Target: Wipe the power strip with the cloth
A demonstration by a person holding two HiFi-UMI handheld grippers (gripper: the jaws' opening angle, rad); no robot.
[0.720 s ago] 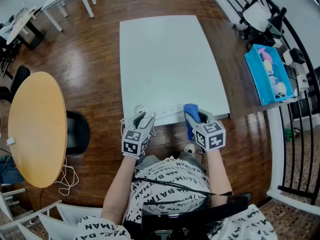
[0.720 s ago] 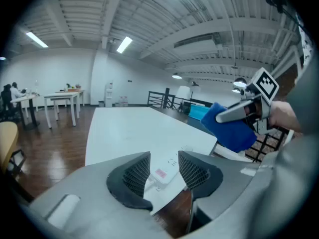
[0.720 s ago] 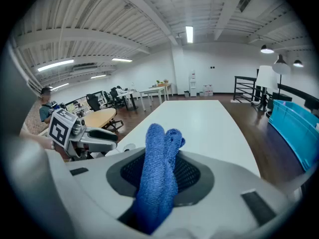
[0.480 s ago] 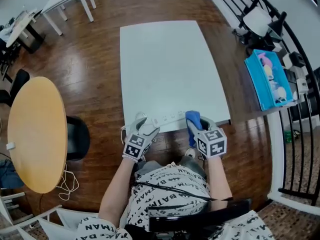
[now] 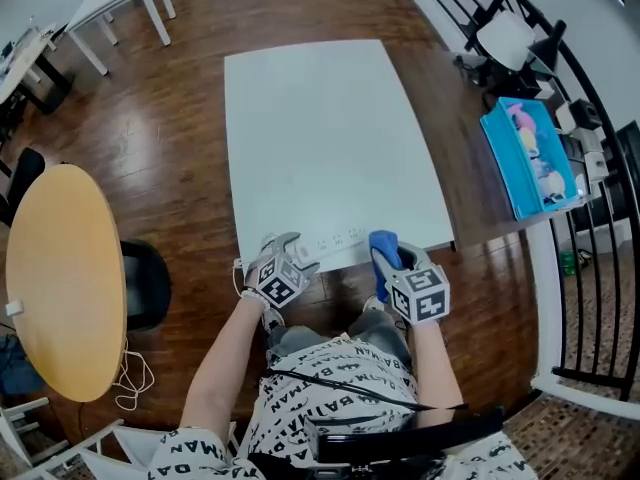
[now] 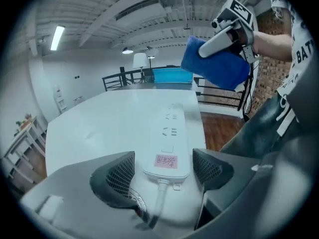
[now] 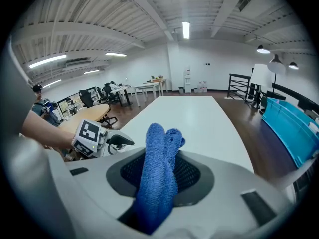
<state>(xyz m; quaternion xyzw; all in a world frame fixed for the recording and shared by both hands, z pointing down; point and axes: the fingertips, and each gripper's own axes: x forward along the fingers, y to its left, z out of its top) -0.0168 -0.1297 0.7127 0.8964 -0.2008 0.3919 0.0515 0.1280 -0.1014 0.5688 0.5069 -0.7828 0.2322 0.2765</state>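
Held in my left hand: left hand-held gripper (image 5: 288, 253), jaws wide apart, angled down at the near edge of the surface (image 5: 320, 128). In its own view (image 6: 164, 168) the two jaws stand either side of the cord end of the power strip (image 6: 169, 138), with a gap on each side, pads off it.

Held in my right hand: right hand-held gripper (image 5: 395, 260), also angled down, jaws clamped on the cloth (image 7: 159, 183). The cloth is blue terry, bunched into a fold, and sticks up past the jaw tips (some also hangs below them).

Power strip (image 5: 335, 240): white, lying flat along the surface's near edge, sockets up, a pink label (image 6: 166, 161) near the cord end, white cord (image 6: 158, 203) running back under my left jaws.

Cloth (image 5: 383, 248): at the strip's other end; I cannot tell whether it touches.

Surroundings: round wooden table (image 5: 60, 278) to my left, blue bin (image 5: 525, 158) to my right, wooden floor (image 5: 180, 148).
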